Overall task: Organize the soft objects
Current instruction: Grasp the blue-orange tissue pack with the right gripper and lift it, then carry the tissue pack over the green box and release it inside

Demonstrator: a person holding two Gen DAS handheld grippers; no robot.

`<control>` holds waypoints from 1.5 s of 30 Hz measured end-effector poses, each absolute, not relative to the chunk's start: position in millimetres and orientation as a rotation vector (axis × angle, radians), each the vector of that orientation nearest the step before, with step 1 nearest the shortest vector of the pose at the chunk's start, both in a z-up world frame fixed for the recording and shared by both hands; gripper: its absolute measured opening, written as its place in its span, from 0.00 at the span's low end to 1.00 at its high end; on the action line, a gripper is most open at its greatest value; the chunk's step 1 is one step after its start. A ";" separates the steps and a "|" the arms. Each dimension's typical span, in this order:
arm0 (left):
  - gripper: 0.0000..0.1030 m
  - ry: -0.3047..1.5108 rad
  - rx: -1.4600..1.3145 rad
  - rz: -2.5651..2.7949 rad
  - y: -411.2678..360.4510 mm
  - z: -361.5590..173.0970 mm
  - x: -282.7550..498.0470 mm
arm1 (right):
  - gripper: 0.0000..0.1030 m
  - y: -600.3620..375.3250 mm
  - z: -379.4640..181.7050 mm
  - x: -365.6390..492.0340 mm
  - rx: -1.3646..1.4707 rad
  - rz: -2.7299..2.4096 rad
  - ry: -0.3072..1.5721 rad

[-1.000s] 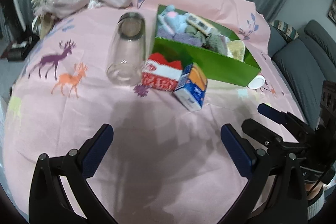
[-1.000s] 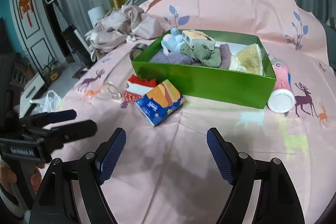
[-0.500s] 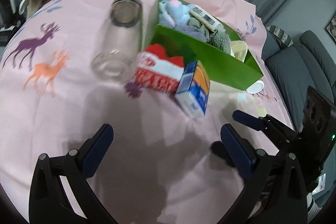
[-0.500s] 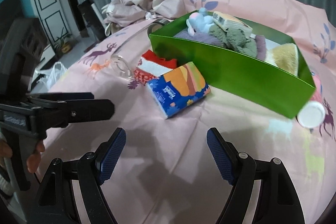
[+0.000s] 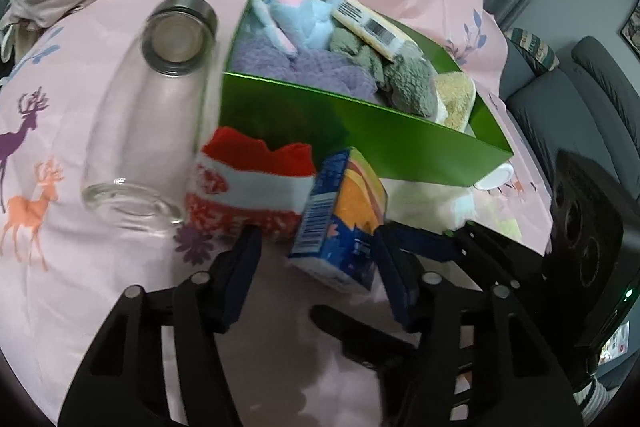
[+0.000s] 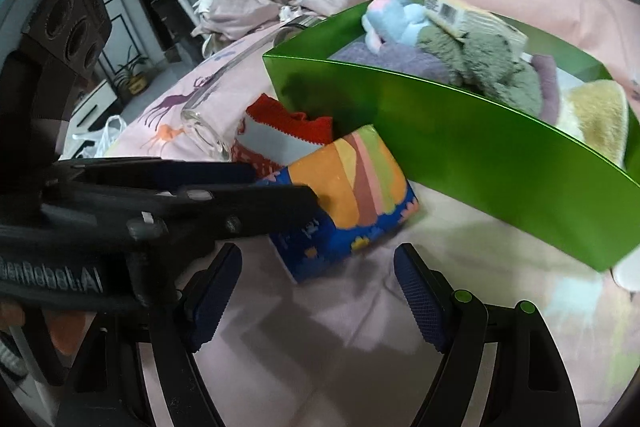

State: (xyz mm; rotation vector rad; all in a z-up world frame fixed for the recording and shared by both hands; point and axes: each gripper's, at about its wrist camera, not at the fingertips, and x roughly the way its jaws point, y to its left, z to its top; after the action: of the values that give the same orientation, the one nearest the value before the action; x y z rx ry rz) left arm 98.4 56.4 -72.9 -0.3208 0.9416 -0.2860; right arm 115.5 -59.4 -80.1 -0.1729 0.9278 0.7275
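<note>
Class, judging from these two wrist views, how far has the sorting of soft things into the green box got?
Done: plush toy, purple towel and grey cloth already lie in the green box. In hand: the left gripper is closing around the tissue pack, not yet pressing it; the right gripper hovers open. Left: the tissue pack and the red sock outside.

The left gripper (image 5: 316, 259) is closing around the tissue pack (image 5: 340, 223), pads not yet pressing. Behind lie the red sock (image 5: 248, 187), glass jar (image 5: 152, 115) and green box (image 5: 360, 131).
</note>
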 end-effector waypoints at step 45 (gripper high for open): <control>0.33 0.705 -0.134 -0.367 29.2 50.0 119.8 | 0.52 -61.4 45.1 122.2 -0.146 0.641 0.587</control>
State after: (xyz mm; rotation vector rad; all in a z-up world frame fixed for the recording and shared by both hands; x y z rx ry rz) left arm 119.8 29.2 50.0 -0.1337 0.7054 -0.3667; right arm 122.2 -61.4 45.1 -0.1462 0.5866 0.6414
